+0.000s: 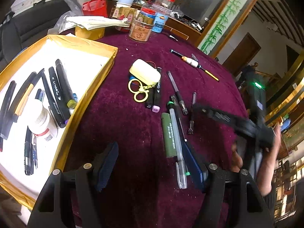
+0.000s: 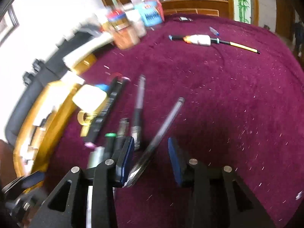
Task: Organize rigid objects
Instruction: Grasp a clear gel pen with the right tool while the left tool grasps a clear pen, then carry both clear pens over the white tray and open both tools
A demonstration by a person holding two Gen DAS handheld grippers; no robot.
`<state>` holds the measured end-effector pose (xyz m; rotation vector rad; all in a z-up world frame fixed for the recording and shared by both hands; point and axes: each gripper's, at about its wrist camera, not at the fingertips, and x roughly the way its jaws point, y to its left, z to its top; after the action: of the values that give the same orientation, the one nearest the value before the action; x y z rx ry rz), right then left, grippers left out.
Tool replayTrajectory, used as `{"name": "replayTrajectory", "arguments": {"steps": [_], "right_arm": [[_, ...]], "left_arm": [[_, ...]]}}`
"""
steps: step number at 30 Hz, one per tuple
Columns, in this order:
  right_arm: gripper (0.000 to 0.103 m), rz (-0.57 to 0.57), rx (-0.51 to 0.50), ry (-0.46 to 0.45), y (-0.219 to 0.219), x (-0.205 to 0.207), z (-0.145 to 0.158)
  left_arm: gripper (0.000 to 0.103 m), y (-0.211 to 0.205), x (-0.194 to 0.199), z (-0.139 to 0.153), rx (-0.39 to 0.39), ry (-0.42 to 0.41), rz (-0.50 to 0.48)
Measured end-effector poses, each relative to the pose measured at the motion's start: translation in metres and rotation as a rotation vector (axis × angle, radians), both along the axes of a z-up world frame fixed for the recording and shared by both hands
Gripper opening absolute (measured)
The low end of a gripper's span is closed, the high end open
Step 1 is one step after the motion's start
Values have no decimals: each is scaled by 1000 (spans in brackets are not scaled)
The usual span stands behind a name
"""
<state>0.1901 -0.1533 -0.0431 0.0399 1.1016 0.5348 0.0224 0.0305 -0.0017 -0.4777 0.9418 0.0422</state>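
Note:
A gold-edged tray (image 1: 91, 43) with a white floor holds several black markers and pens and a white bottle (image 1: 40, 119). On the maroon cloth lie a green lighter (image 1: 168, 136), a clear pen (image 1: 179, 163), two black markers (image 1: 154, 96) and a pale yellow case (image 1: 145, 70) with yellow rings. My left gripper (image 1: 149, 146) stands open over bare cloth, its right finger beside the lighter and clear pen. My right gripper (image 2: 151, 139) is open, and a clear pen (image 2: 163, 125) lies slanted between its fingers, its near end against the left pad (image 2: 126, 161).
A screwdriver (image 2: 199, 39) with a white and orange handle lies far out on the cloth. Jars (image 1: 141, 26), a red bag (image 1: 95, 7) and stacked papers crowd the table's far edge. A dark sofa stands behind the tray. A hand (image 1: 266, 163) shows at the right.

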Motion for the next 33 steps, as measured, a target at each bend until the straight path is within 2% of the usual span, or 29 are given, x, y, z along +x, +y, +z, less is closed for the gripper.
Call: {"name": "replayTrajectory", "arguments": {"steps": [3,4,7,9,12,13,15,16,17,19,20,22,30,33], "right_arm": [[33,-24,-2,7,2,8,-10],[25,-27,-26,-23,4,7,-11],[15,-14,-47,-43,5,4,-11],[13,-11,-22,-24,-2,5,-12],[10,-23,9,-13,-11,4,-11],[9,-23,17,-11,-13,4,-11],[9,-20,29,-10,-14,2,-11],[9,-18,33,-10,-13,2,-11],[9,-11,37,-10,-11,1,-11],[8,-3,37,-11,-9,-1,-11],[8,-1,39,-11,-9,-2,-11],[8,-2,45,-7,-9,-2,-11],[8,1,3,-21,-7,-5,-9],[8,17,10,-24,-5,-5,-10]], "left_arm": [[73,-13,-1,-2,32,8,-41],[73,-18,0,-4,33,16,-56],[68,-36,5,-11,22,37,-116],[68,-43,8,-14,9,48,-145],[55,-48,13,-20,12,76,-156],[50,-48,17,-24,-8,96,-159],[48,-46,23,-30,-59,120,-168],[44,-46,27,-34,-94,134,-174],[37,-46,32,-39,-116,152,-184],[26,-47,36,-39,-92,150,-179],[17,-48,36,-40,-107,147,-190],[13,-50,36,-39,-126,147,-204],[12,-49,22,-36,-15,155,-194],[13,-48,27,-39,-19,147,-192]]}}
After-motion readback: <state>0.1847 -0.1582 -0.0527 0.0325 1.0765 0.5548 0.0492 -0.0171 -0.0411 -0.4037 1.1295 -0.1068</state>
